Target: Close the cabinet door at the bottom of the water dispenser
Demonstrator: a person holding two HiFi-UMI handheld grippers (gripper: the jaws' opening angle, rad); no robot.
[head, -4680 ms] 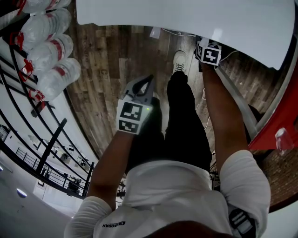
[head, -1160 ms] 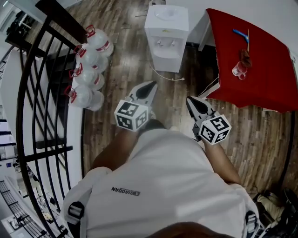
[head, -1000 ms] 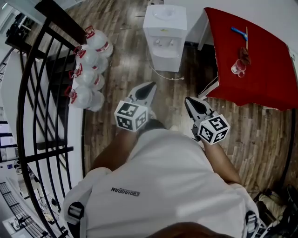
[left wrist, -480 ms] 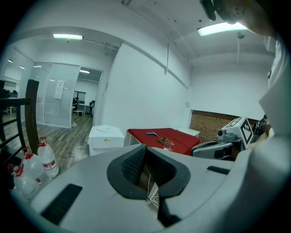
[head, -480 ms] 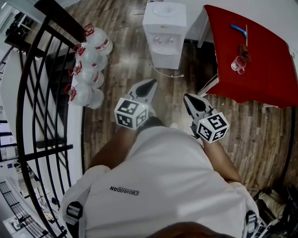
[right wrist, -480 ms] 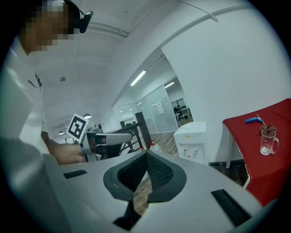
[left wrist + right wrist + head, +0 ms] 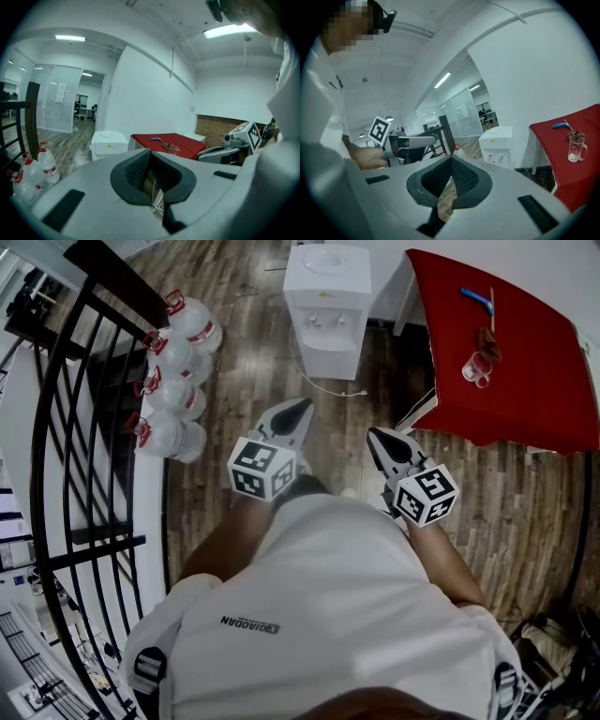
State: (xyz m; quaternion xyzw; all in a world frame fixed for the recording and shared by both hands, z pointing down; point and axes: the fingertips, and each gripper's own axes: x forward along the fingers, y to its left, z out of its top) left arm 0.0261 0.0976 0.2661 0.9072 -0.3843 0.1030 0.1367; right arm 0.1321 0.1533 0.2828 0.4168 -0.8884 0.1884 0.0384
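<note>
Water dispenser [image 7: 328, 296] stands on the wooden floor [image 7: 253, 334] at the far wall, just beside the red counter [image 7: 525, 371] and well apart from both grippers. Whether its bottom cabinet door [image 7: 328, 360] sits flush cannot be told. The left hand-held gripper [image 7: 302, 409] and right hand-held gripper [image 7: 375, 435] are level with each other in front of the person, each with jaws together and nothing between them; water bottles [image 7: 173, 381] lie along the railing [image 7: 94, 362] to the left.
</note>
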